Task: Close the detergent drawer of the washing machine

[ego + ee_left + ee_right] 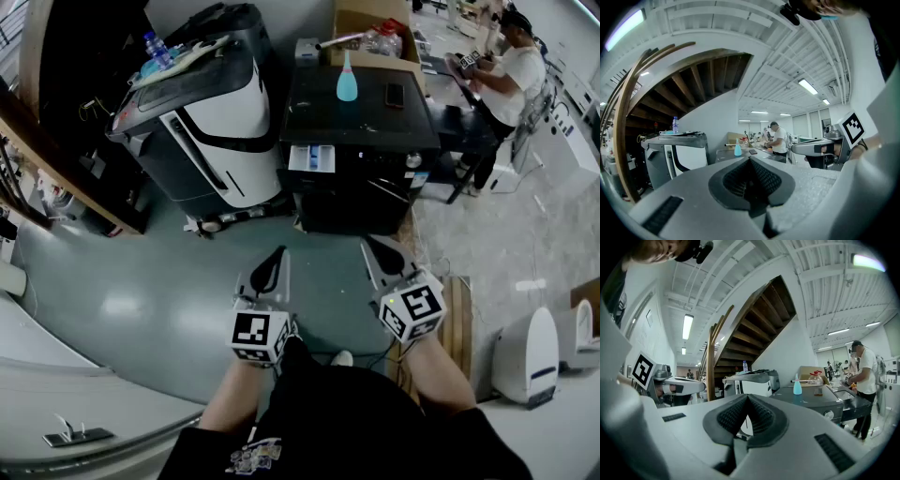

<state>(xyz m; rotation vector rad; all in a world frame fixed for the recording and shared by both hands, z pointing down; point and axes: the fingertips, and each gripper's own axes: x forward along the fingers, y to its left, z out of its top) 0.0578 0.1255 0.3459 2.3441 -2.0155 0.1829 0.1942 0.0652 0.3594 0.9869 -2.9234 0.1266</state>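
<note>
The black washing machine [361,141] stands ahead of me on the floor. Its white detergent drawer [311,157] sticks out of the upper front left. On its lid stand a blue bottle [347,82] and a dark phone [395,94]. My left gripper [277,255] and right gripper [369,247] are held side by side short of the machine, both shut and empty, touching nothing. In the left gripper view the jaws [751,161] meet, with the bottle [738,149] far beyond. In the right gripper view the gripper [748,399] is shut too, the machine [820,401] off to the right.
A grey-and-white appliance [206,122] leans left of the washer. A cardboard box [370,28] sits behind it. A person [511,75] works at a bench at the far right. White devices [530,356] and a wooden pallet [457,319] lie at my right.
</note>
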